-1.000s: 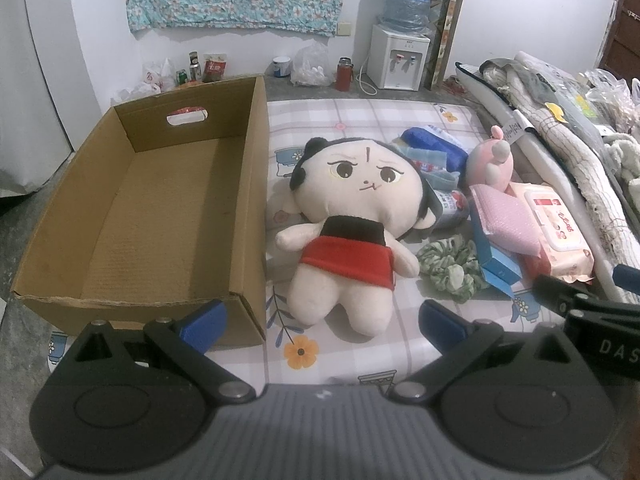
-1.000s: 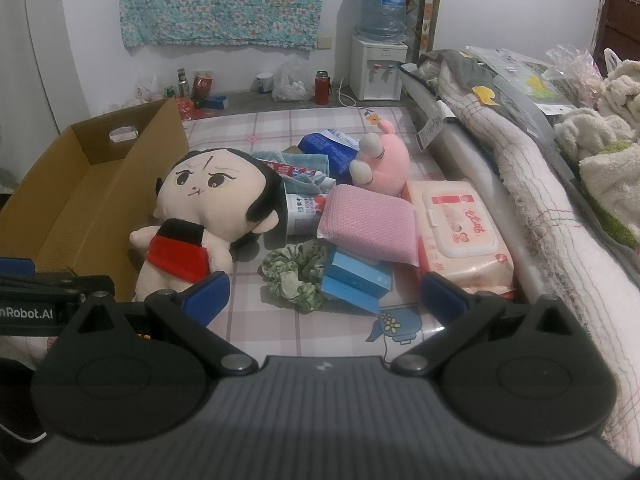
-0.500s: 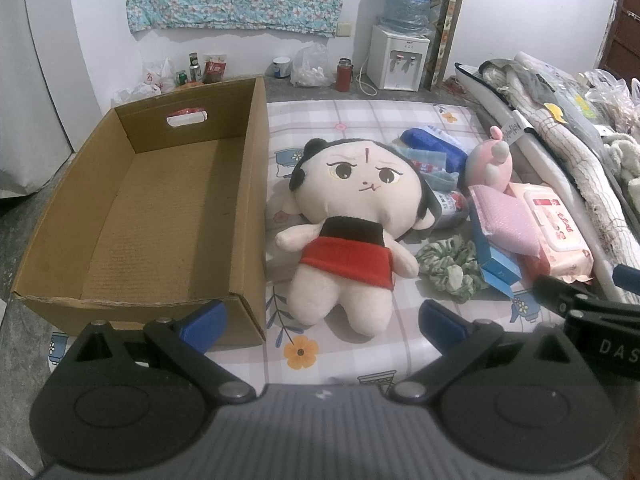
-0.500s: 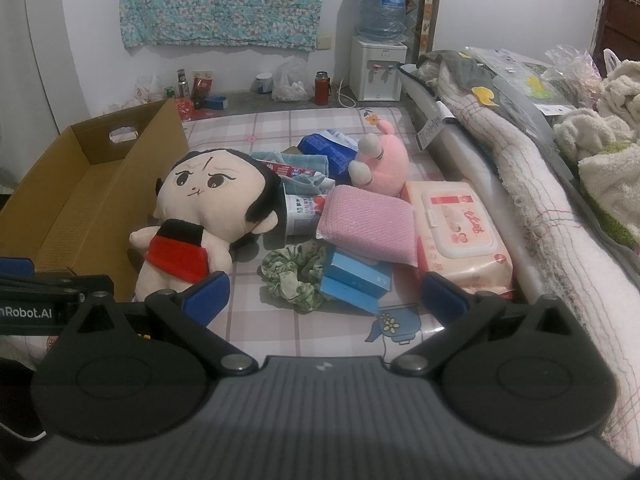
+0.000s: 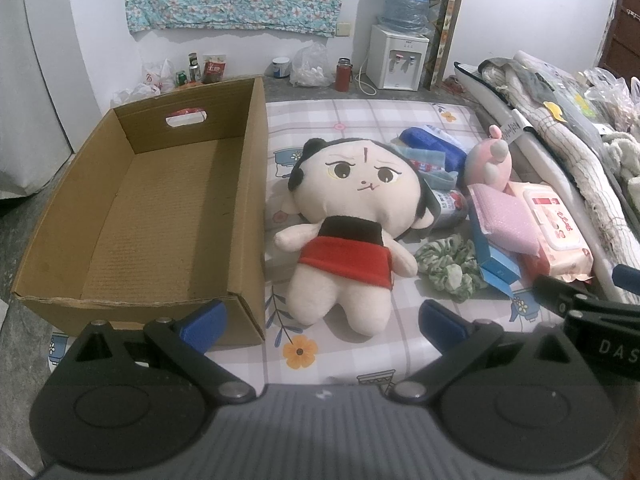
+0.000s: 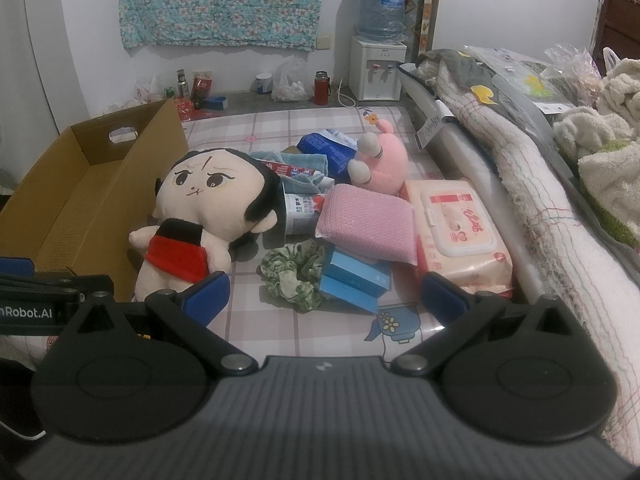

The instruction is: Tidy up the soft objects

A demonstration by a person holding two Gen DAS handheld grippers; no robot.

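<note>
A cream plush doll (image 5: 352,224) with black hair and a red skirt lies face up on the checked mat, right of an empty cardboard box (image 5: 256,208). It also shows in the right wrist view (image 6: 204,216). A green scrunchie (image 5: 450,266), a pink sponge pad (image 5: 506,218) and a pink plush toy (image 5: 488,164) lie to its right. My left gripper (image 5: 322,326) is open and empty just in front of the doll's legs. My right gripper (image 6: 326,296) is open and empty in front of the scrunchie (image 6: 292,276).
Blue boxes (image 6: 354,278), a wet-wipes pack (image 6: 458,228), a can (image 6: 298,214) and a blue packet (image 6: 326,150) lie among the soft things. Rolled bedding (image 6: 532,184) borders the mat on the right. A water dispenser (image 5: 398,58) and bottles stand by the far wall.
</note>
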